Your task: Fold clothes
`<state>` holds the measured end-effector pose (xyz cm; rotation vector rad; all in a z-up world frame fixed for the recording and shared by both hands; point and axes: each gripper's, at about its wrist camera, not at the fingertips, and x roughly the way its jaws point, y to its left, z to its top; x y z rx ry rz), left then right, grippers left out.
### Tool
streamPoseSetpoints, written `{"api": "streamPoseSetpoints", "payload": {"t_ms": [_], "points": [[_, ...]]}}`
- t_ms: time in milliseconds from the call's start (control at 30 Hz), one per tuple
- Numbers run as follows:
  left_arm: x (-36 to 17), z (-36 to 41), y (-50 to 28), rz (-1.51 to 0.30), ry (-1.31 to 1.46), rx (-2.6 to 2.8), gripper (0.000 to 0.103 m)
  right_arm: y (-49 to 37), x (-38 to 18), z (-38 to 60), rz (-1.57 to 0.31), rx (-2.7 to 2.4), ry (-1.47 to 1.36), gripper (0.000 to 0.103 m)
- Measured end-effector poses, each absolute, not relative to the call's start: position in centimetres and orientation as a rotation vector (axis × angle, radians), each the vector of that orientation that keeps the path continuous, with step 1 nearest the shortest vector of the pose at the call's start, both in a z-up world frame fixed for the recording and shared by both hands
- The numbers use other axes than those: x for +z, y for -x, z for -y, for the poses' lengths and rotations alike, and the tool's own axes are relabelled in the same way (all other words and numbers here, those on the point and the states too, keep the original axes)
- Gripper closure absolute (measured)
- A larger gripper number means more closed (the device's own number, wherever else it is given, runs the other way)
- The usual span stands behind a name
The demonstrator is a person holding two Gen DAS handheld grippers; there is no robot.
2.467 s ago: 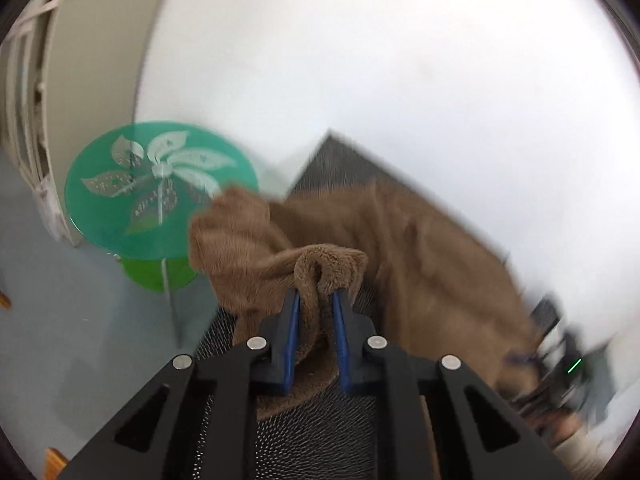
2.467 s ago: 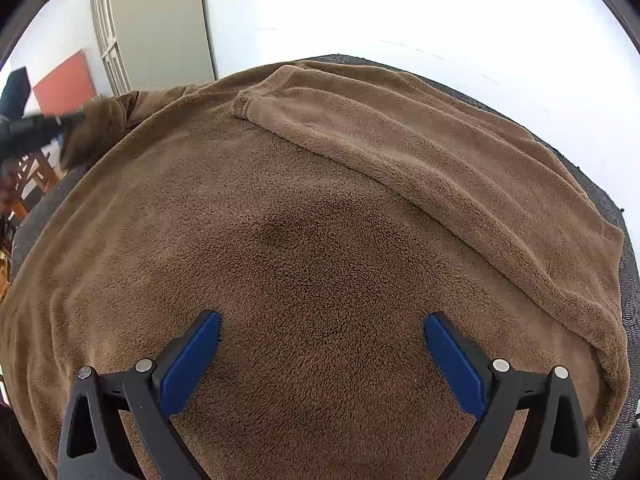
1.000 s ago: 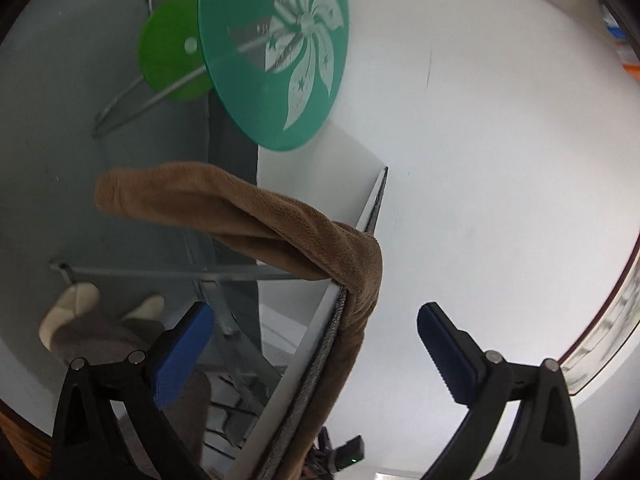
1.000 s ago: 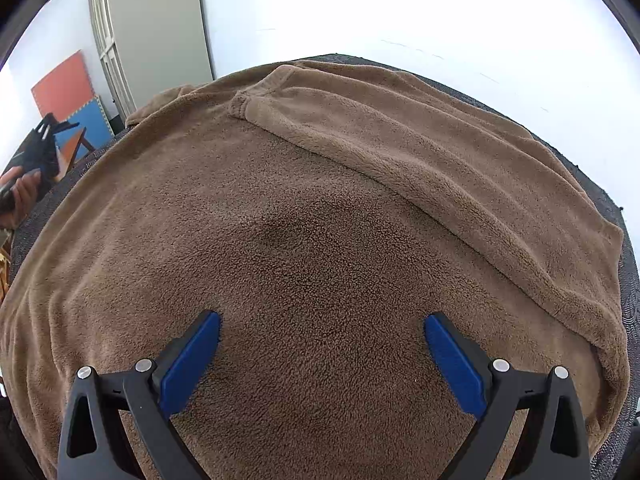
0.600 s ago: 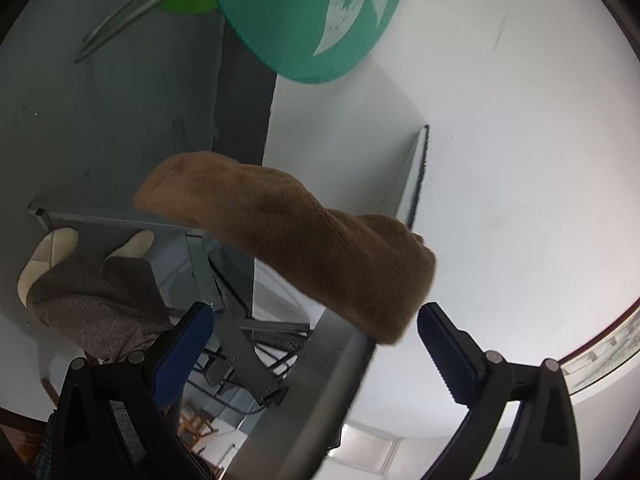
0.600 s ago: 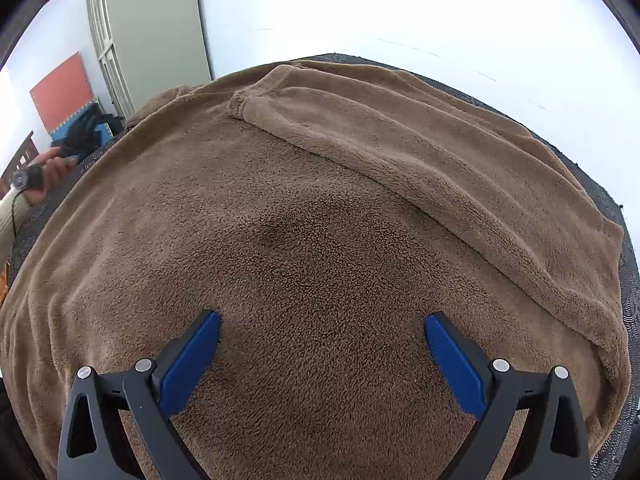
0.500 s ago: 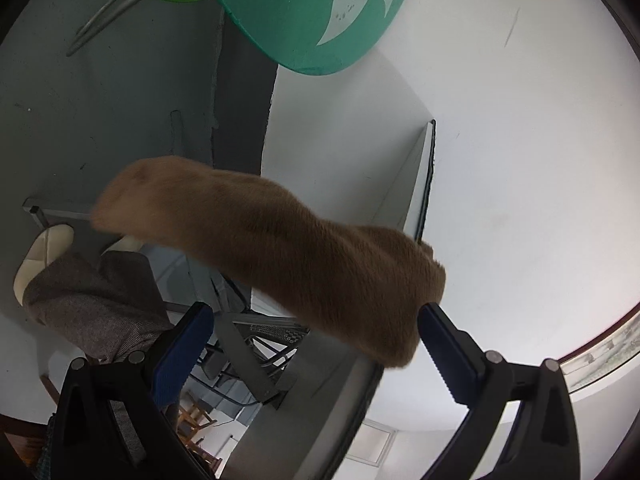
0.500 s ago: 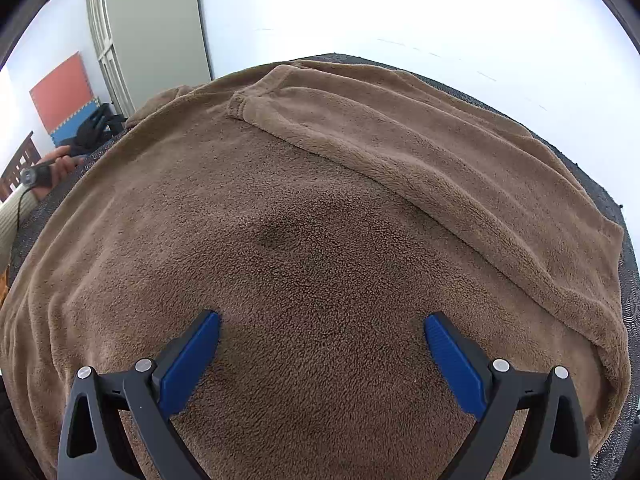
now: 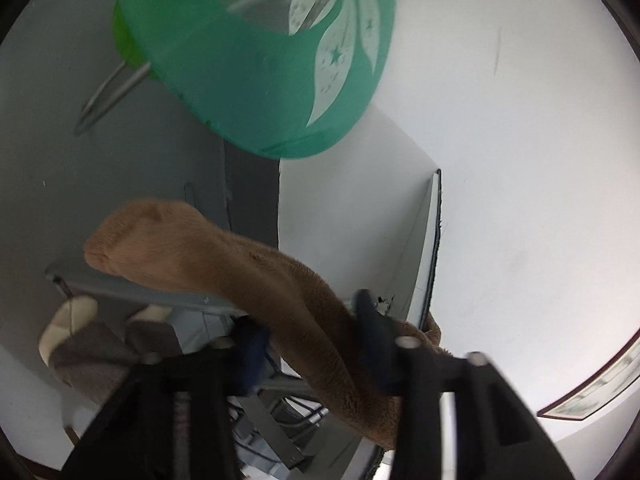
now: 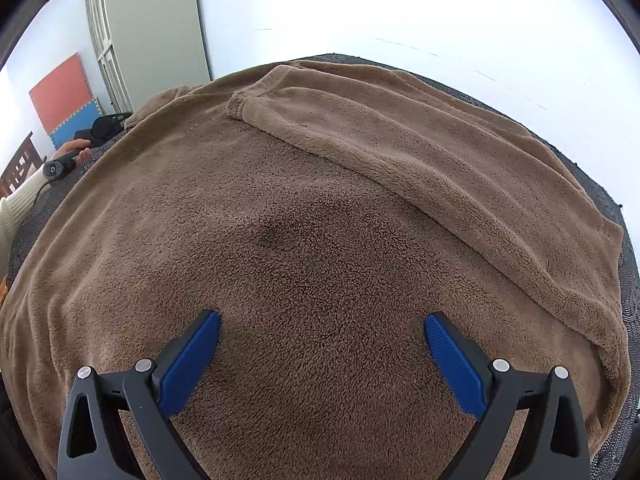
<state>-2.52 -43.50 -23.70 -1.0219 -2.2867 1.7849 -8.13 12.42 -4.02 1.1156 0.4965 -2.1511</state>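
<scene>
Now the brown fleece garment (image 10: 320, 240) lies spread wide over the dark-matted bench (image 10: 628, 300), plush and thick, one sleeve (image 10: 420, 160) folded flat across its far side. Its other sleeve (image 9: 224, 264) droops off the bench edge, and the left gripper (image 9: 308, 332) has its jaws narrowed around that hanging cloth, blurred, though contact cannot be told for sure. The right gripper (image 10: 320, 340) hovers above the middle with jaws wide apart, holding nothing. Beyond the edge stand a green round table (image 9: 260, 60) and bare floor; cloth nearly reaches the mat's right rim.
</scene>
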Motion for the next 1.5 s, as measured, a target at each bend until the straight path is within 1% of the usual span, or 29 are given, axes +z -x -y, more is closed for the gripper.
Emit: {"api": "streamPoseSetpoints", "payload": {"t_ms": [33,67,100,167,300,367,400,533,567,633,700,767,800,933,967,1067,1133,1167,1200,1267,1367,1433,1500], "points": [[-23.1,43.7,2.3,2.281,1.002,1.823,0.078,8.1,-4.0,-12.4,-0.496,-2.152,-1.116,0.001],[-22.5,43.9,2.0,2.281,0.979,1.849,0.085,8.1,-4.0,-12.4,-0.496,-2.152,-1.116,0.001],[-21.5,44.2,1.7,2.276,0.940,1.882,0.087,8.1,-4.0,-12.4,-0.496,-2.152,-1.116,0.001],[-19.5,44.8,1.1,2.256,0.870,1.949,0.088,8.2,-4.0,-12.4,-0.496,-2.152,-1.116,0.001],[-13.3,45.1,0.3,2.140,0.742,2.108,0.088,8.2,-4.0,-12.4,-0.495,-2.153,-1.116,0.001],[-8.8,44.4,0.2,2.002,0.671,2.227,0.088,8.1,-4.0,-12.4,-0.496,-2.151,-1.119,0.001],[-6.3,43.6,0.1,1.898,0.640,2.302,0.089,8.1,-3.9,-12.4,-0.495,-2.152,-1.119,0.001],[4.4,36.1,1.1,1.274,0.558,2.533,0.089,8.2,-3.9,-12.4,-0.495,-2.153,-1.120,0.001],[6.3,33.1,1.5,1.114,0.570,2.536,0.089,8.2,-3.9,-12.4,-0.495,-2.154,-1.120,0.001],[9.3,27.2,2.4,0.827,0.614,2.502,0.088,8.2,-3.9,-12.4,-0.494,-2.154,-1.121,0.001],[10.2,20.4,3.1,0.530,0.710,2.424,0.088,8.2,-3.9,-12.4,-0.491,-2.152,-1.121,0.001],[9.1,13.3,3.1,0.173,0.846,2.317,0.088,8.2,-3.9,-12.5,-0.486,-2.151,-1.123,0.001],[7.9,10.8,2.6,0.043,0.911,2.267,0.088,8.2,-3.9,-12.5,-0.486,-2.151,-1.123,0.001],[-1.0,4.4,1.3,-0.316,1.269,2.047,0.087,8.2,-3.8,-12.5,-0.482,-2.150,-1.123,0.001],[-2.9,4.0,1.0,-0.368,1.323,2.027,0.088,8.2,-3.8,-12.5,-0.482,-2.150,-1.123,0.001],[-2.9,5.6,1.5,-0.327,1.313,2.064,0.085,8.2,-3.8,-12.5,-0.482,-2.150,-1.123,0.001],[-1.8,6.9,1.6,-0.285,1.326,2.121,0.068,8.2,-3.8,-12.5,-0.480,-2.149,-1.123,0.001],[-1.8,7.4,1.7,-0.274,1.323,2.151,0.048,8.2,-3.8,-12.5,-0.479,-2.149,-1.124,0.001],[-1.4,8.5,1.5,-0.250,1.325,2.181,0.035,8.2,-3.8,-12.5,-0.478,-2.148,-1.124,0.001],[-0.7,10.8,1.0,-0.185,1.335,2.227,0.029,8.3,-3.7,-12.7,-0.458,-2.142,-1.127,0.001],[0.0,14.7,0.3,-0.024,1.362,2.268,0.024,8.5,-3.5,-13.2,-0.408,-2.127,-1.136,0.001],[0.3,16.8,-0.4,0.073,1.384,2.289,0.023,9.0,-3.0,-14.1,-0.310,-2.108,-1.166,0.001],[0.1,18.2,-1.4,0.159,1.415,2.306,0.022,10.1,-2.3,-15.8,-0.129,-2.069,-1.213,0.001]]}}
